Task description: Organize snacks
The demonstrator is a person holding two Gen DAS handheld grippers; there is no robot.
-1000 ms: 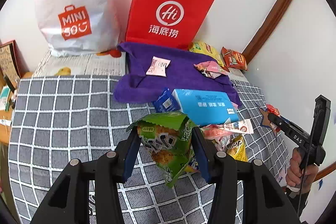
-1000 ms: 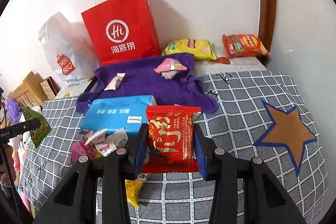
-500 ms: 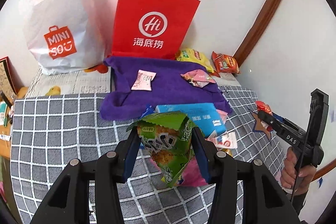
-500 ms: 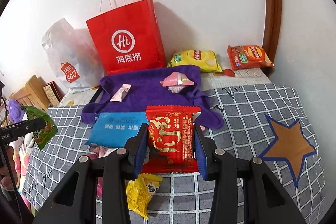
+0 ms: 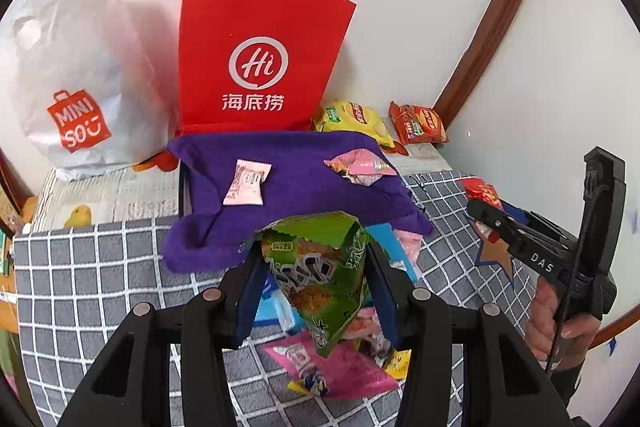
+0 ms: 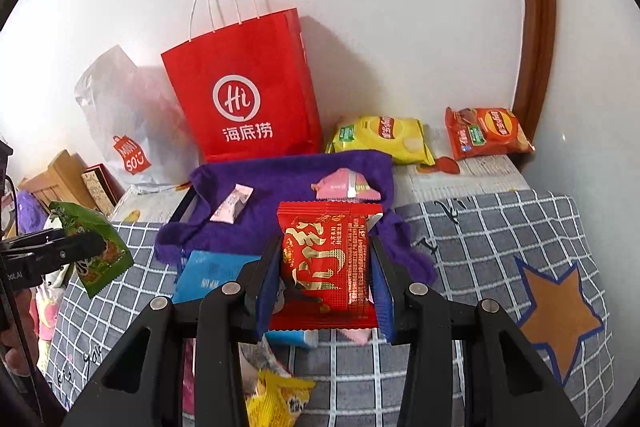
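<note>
Currently the left gripper (image 5: 316, 279) pinches a green snack packet (image 5: 320, 275) and the right gripper (image 6: 326, 279) clamps a red snack packet (image 6: 326, 267), both lifted above the checked cloth (image 6: 480, 247). Ahead lies the purple cloth (image 5: 296, 179), beyond it the upright red paper bag (image 5: 260, 59), with clear air above.

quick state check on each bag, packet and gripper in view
left gripper: shut on green packet
green packet: held off the table
right gripper: shut on red packet
red packet: held, upright
red paper bag: standing, against wall
white plastic bag: standing, slumped
yellow chip bag: lying flat
orange chip bag: lying flat
</note>
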